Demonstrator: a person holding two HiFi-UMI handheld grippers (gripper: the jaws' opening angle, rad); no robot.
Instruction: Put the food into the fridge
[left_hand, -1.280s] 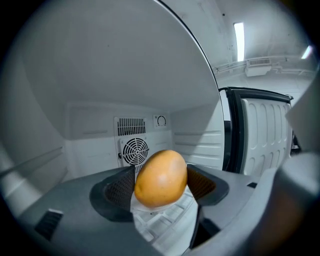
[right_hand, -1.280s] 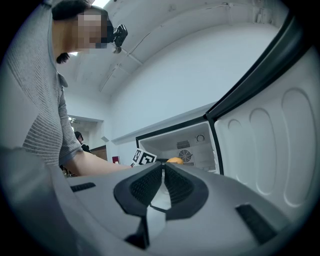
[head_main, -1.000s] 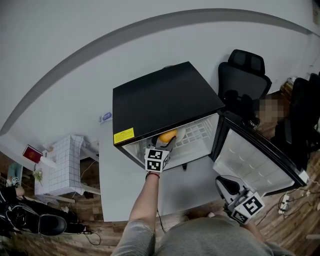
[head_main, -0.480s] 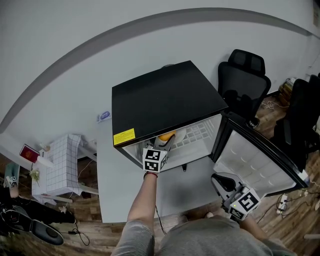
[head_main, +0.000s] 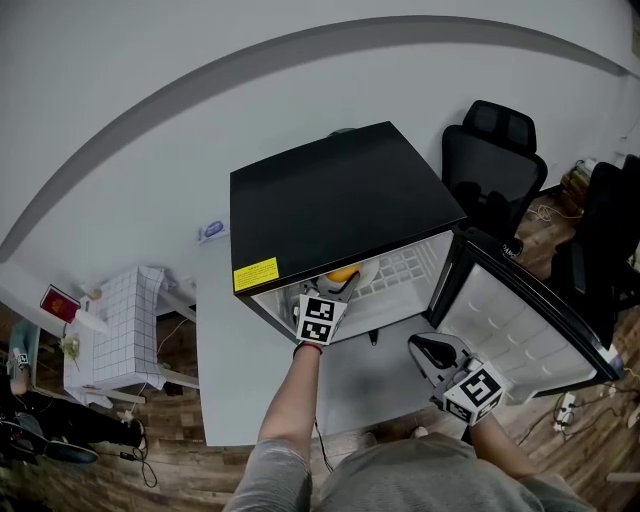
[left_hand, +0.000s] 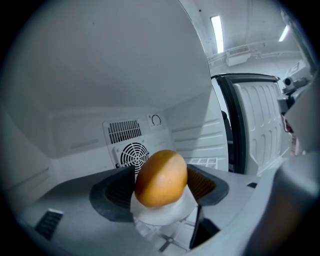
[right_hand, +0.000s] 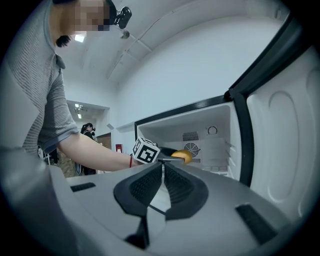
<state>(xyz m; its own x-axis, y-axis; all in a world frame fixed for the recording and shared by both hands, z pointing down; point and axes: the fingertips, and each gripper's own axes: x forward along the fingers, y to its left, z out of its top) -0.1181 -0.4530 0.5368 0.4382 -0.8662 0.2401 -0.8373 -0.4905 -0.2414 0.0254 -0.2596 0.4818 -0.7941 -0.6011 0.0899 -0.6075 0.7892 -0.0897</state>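
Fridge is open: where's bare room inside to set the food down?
Bare: the white shelf right of the left gripper, up to the open door. Also the grey tabletop before the fridge. Crowded: the opening's left, filled by that gripper holding the orange food.

Left forearm (head_main: 292, 405) bare, stretched straight forward. Left gripper (head_main: 336, 290) roughly level, jaws wide, pads clamped on both sides of orange food item (left_hand: 161, 177). Right gripper (head_main: 428, 352) lower, at person's right, pointing forward, jaws pressed together, empty.
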